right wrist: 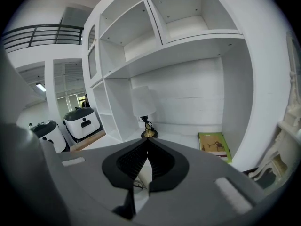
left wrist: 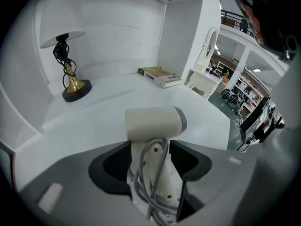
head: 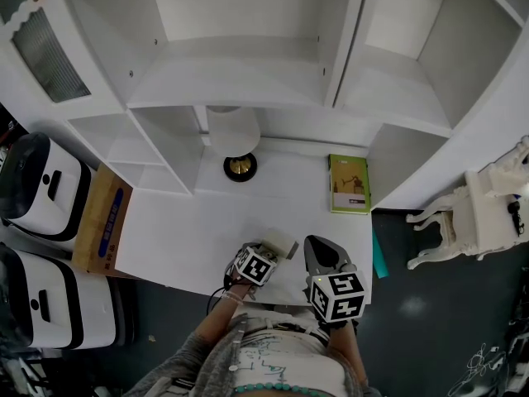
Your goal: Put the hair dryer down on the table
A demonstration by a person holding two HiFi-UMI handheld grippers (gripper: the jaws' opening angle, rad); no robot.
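White open shelves [head: 248,64] across the back, over a white table [head: 182,230]. On it, near the back, a lamp [head: 235,143] with white shade and brass base; to the right, a green book [head: 349,184] lying flat. Dark floor [head: 438,313]; carved white stand [head: 475,209] at right, cardboard box [head: 101,222] and two white-and-black machines [head: 41,188] at left.

Setting: probably a staged bedroom corner inside a large hall. Evidence: white shelving desk [head: 248,197], table lamp [head: 234,135], green book [head: 349,184], ornate dressing table [left wrist: 203,81], mezzanine railing [right wrist: 42,32] beyond.
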